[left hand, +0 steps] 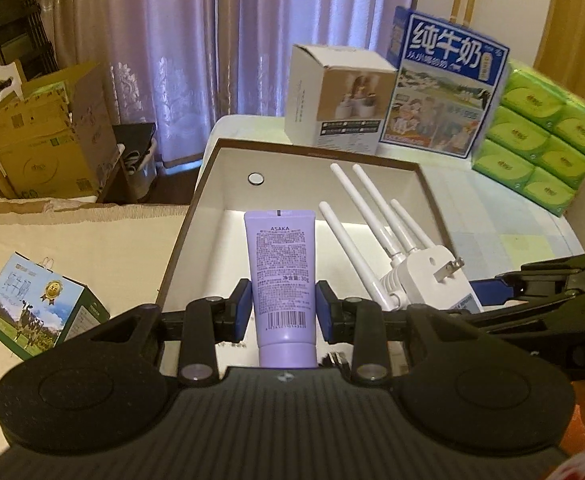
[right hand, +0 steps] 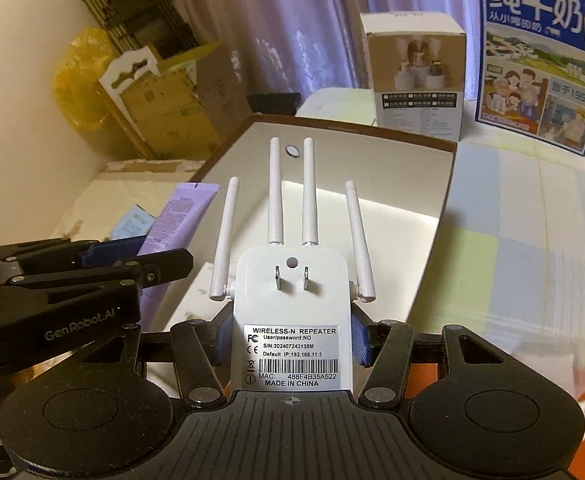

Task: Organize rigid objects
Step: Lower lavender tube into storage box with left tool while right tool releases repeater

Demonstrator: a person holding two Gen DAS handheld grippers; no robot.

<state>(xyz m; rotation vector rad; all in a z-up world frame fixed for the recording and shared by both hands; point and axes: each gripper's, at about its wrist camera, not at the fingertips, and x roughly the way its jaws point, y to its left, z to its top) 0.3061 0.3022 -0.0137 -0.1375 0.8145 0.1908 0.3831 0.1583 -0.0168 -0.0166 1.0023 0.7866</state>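
My left gripper (left hand: 282, 312) is pinching a lilac plastic squeeze tube (left hand: 280, 276) w/ printed label, blue pads pressed on both sides of its lower body, cap end toward me, crimped end pointing away. My right gripper (right hand: 290, 344) is clamped on a white plastic wifi repeater (right hand: 290, 320) w/ four thin antennas, pads on its two flanks, plug prongs facing up, antennas aimed away from me. What the next move turns on, I'd say: the shallow open cardboard box w/ brown rim and pale inside (left hand: 372, 158) lies straight ahead and below both grippers, on the table. Both items' long axes run near-to-far, roughly in line w/ the box's side walls. Tube sits over the near-left part of the box, repeater over the near-right, the two side by side and close but apart. Neither hand is clearly nearer; both look abt equally over the near edge. Box floor looks bare except a small round disc (left hand: 255, 178) toward the far wall.
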